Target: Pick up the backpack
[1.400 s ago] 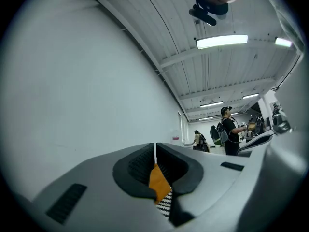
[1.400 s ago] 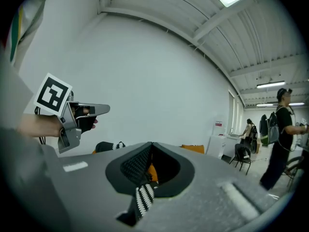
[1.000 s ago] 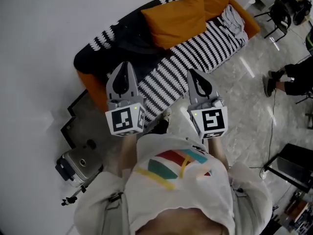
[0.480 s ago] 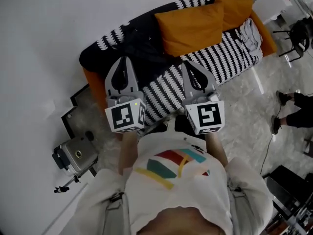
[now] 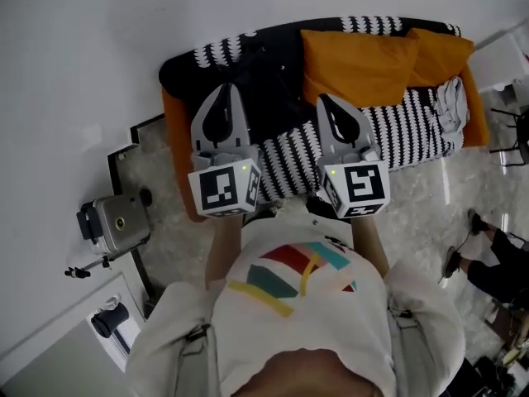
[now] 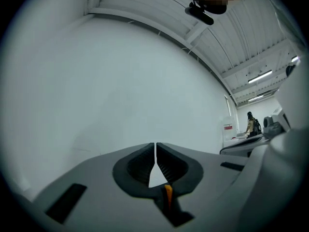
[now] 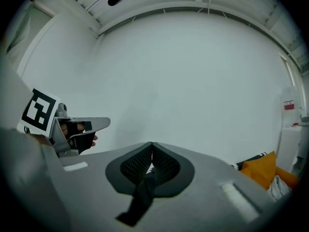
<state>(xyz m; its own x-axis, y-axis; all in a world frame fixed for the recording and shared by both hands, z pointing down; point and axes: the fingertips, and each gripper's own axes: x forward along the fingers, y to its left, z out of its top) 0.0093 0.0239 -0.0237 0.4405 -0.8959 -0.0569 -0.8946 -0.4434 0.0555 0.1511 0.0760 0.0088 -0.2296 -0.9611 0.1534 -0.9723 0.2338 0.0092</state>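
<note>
- Your left gripper (image 5: 224,89) and right gripper (image 5: 327,100) each have their jaws pressed together, with nothing between them.
- The black backpack (image 5: 269,85) lies on the sofa (image 5: 397,126), below and between the two tips.
- The sofa's black-and-white striped cover runs off to the right of your right gripper, with orange cushions (image 5: 359,64) on it.
- A white wall (image 5: 91,48) stands ahead of both grippers.
- Pale glossy floor (image 5: 426,213) lies below, and a camera (image 5: 111,222) sits left of your left gripper.

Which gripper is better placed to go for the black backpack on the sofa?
Left, narrowly. In the head view the left gripper overlaps the edge of the black backpack, while the right gripper sits over the striped cover beside it. Both are shut and face only wall, so either must open first.
</note>
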